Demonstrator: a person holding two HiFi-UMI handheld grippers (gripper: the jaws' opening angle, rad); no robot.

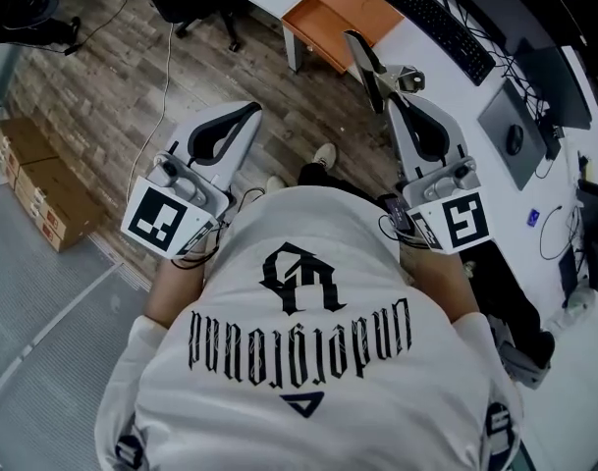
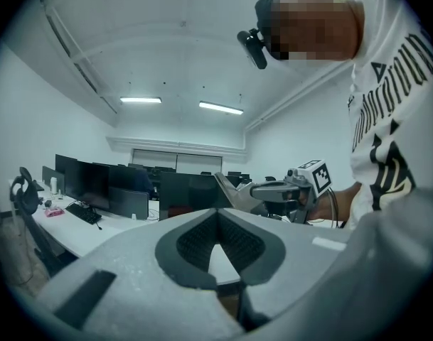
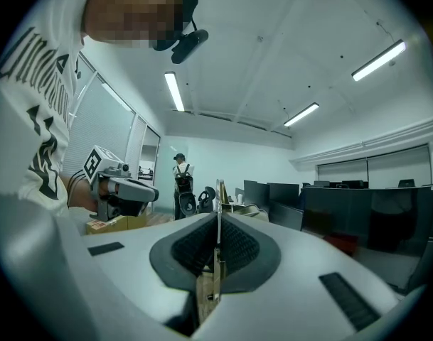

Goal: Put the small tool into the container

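Note:
In the head view I hold both grippers up in front of my chest, over the floor and the desk's edge. My right gripper (image 1: 392, 101) is shut on the small tool (image 1: 365, 59), a thin flat grey metal strip that sticks out past the tips toward the orange container (image 1: 343, 13), an open tray at the desk's near corner. In the right gripper view the tool (image 3: 217, 215) shows edge-on, pinched between the dark pads. My left gripper (image 1: 251, 111) hangs over the wooden floor, tips touching, nothing in it. The left gripper view shows the right gripper (image 2: 253, 190) with the tool (image 2: 227, 188).
On the white desk (image 1: 416, 42) lie a black keyboard (image 1: 436, 13) and a mouse on a grey pad (image 1: 515, 137). Cardboard boxes (image 1: 43, 180) stand on the floor at the left. A person (image 3: 179, 183) stands far off in the room.

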